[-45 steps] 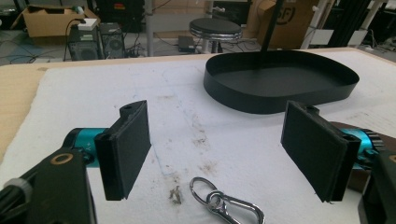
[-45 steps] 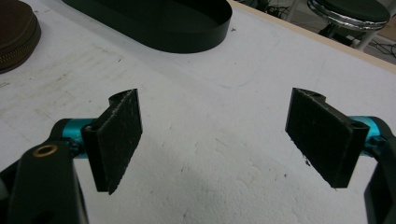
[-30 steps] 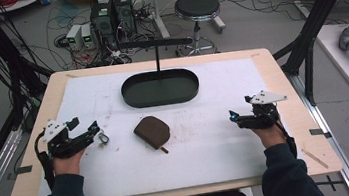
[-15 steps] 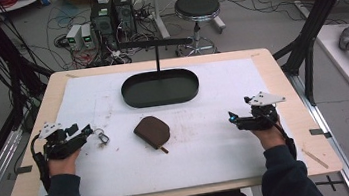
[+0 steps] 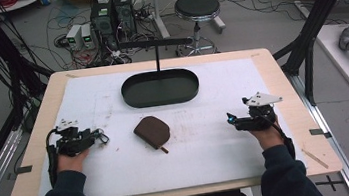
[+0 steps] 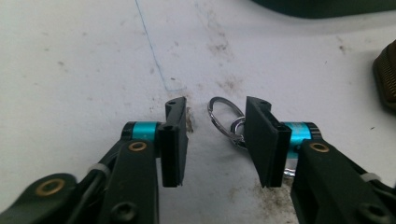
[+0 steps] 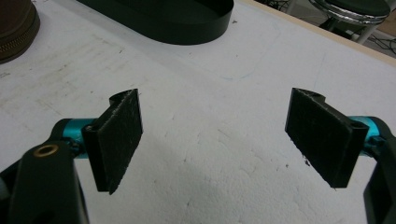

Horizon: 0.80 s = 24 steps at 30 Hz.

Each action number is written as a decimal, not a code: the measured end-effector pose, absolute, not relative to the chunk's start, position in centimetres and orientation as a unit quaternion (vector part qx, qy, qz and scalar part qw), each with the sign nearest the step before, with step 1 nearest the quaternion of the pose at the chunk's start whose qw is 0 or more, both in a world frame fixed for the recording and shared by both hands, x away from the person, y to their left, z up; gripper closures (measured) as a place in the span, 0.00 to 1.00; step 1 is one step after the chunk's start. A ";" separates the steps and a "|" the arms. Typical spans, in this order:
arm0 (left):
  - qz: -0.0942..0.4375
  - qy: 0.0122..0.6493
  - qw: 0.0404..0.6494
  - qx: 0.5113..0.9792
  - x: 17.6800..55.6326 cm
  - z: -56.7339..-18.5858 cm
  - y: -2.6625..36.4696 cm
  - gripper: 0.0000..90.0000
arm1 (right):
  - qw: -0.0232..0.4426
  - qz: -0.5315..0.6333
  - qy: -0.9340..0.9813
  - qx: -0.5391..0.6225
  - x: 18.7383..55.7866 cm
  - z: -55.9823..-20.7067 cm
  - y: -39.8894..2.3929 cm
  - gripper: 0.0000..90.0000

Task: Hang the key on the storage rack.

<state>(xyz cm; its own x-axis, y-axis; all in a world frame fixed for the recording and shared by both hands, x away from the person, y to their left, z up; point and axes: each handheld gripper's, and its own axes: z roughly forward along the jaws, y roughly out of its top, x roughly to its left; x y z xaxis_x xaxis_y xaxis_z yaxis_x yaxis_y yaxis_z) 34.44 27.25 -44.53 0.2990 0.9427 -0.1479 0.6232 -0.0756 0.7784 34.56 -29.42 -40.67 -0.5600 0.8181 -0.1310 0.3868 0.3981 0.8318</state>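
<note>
The left gripper point(image 6: 215, 140), low in the frame, had just been closing around a key ring point(image 6: 226, 119), jaws not yet pinching it. The right gripper point(image 7: 215, 140) was spread wide over the white table point(image 7: 224, 93).

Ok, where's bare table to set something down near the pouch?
Bare: the stretch between the brown pouch and the right gripper, and the strip in front of the pouch. Crowded: by the left gripper, whose jaws have been closing around the key ring.

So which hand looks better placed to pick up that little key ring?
The left. Its hand-held gripper has been closing its jaws, with the key ring between them, not yet pinched. The right hand-held gripper is open over bare table.
</note>
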 end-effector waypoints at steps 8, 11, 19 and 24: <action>0.193 0.542 0.393 0.717 34.5 -44.7 26.8 0.81 | 0.272 0.394 0.790 0.384 34.6 -40.7 -29.4 0.21; 0.192 0.534 0.394 0.723 34.5 -44.6 26.7 0.86 | 0.270 0.394 0.790 0.384 34.6 -40.8 -29.4 0.21; 0.188 0.513 0.399 0.737 34.3 -44.6 26.5 0.93 | 0.270 0.394 0.790 0.384 34.7 -40.8 -29.4 0.21; 0.188 0.503 0.399 0.743 34.2 -44.5 26.4 0.96 | 0.266 0.394 0.791 0.385 34.7 -40.9 -29.4 0.21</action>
